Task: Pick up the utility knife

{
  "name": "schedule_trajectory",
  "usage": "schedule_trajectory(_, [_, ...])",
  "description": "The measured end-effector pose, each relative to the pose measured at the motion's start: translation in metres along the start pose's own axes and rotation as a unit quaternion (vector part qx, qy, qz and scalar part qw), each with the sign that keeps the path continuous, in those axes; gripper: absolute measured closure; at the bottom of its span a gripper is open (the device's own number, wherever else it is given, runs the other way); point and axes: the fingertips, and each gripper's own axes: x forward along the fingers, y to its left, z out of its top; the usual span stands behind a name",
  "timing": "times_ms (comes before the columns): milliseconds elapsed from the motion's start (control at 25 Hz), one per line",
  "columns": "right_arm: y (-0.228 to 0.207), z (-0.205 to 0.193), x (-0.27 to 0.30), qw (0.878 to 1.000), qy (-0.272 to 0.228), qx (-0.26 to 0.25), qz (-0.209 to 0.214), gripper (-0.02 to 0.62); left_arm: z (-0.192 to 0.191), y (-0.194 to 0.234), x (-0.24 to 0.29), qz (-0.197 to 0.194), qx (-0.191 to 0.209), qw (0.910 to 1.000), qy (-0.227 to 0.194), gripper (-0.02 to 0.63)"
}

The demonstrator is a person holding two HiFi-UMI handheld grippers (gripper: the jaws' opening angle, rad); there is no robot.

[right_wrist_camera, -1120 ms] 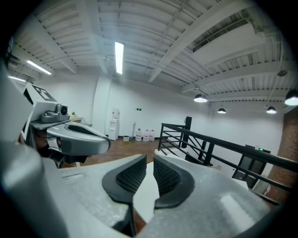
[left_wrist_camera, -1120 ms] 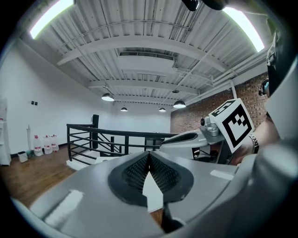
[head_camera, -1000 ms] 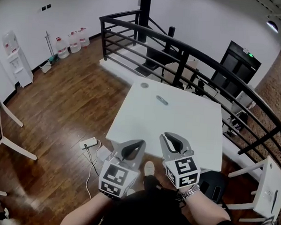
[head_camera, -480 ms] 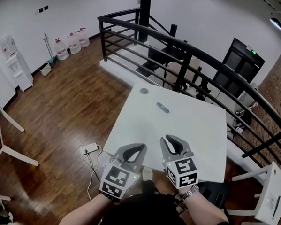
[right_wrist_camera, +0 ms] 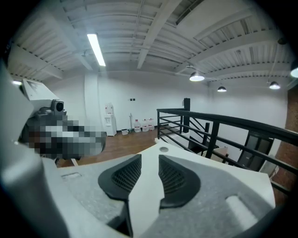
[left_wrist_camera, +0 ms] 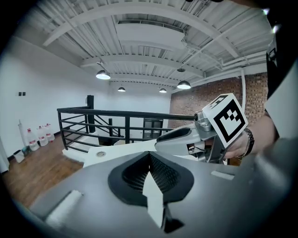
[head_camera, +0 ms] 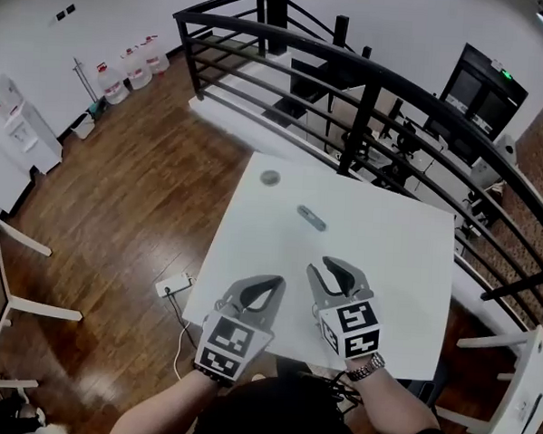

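Note:
The utility knife (head_camera: 310, 218) is a small grey bar lying on the white table (head_camera: 406, 255), a little beyond its middle in the head view. Both grippers hover side by side over the table's near edge, well short of the knife. My left gripper (head_camera: 278, 284) is shut with nothing in it; its black pads (left_wrist_camera: 160, 172) meet. My right gripper (head_camera: 333, 264) is opening, with a clear gap between its pads (right_wrist_camera: 173, 179) and only table top showing through it. The knife is not visible in either gripper view.
A small round disc (head_camera: 270, 177) sits near the table's far left corner. Behind the table runs a black metal railing (head_camera: 379, 77). Wooden floor lies to the left, with a power strip (head_camera: 174, 284) and cable by the table. Other white tables (head_camera: 517, 379) stand at both sides.
Both grippers have moved forward, from short of the table to over its near edge. The right gripper's jaws have spread apart. The left jaws stayed shut.

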Motion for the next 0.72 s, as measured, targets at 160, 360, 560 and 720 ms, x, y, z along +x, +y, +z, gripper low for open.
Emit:
schedule_trajectory(160, [-0.029, -0.01, 0.041, 1.0, 0.025, -0.004, 0.016, 0.482, -0.003, 0.021, 0.044, 0.003, -0.012, 0.9996, 0.026, 0.589])
schedule_trajectory(360, [-0.06, -0.031, 0.083, 0.998, 0.056, -0.017, 0.035, 0.457, -0.012, 0.035, 0.092, 0.008, -0.029, 0.998, 0.056, 0.589])
schedule_trajectory(560, [-0.079, -0.053, 0.125, 0.995, 0.081, -0.019, 0.053, 0.433, -0.022, 0.05, 0.131, 0.012, -0.043, 0.9963, 0.073, 0.589])
schedule_trajectory(720, [-0.09, -0.068, 0.154, 0.993, 0.098, -0.019, 0.056, 0.417, -0.032, 0.063, 0.154, 0.013, -0.058, 0.9943, 0.089, 0.589])
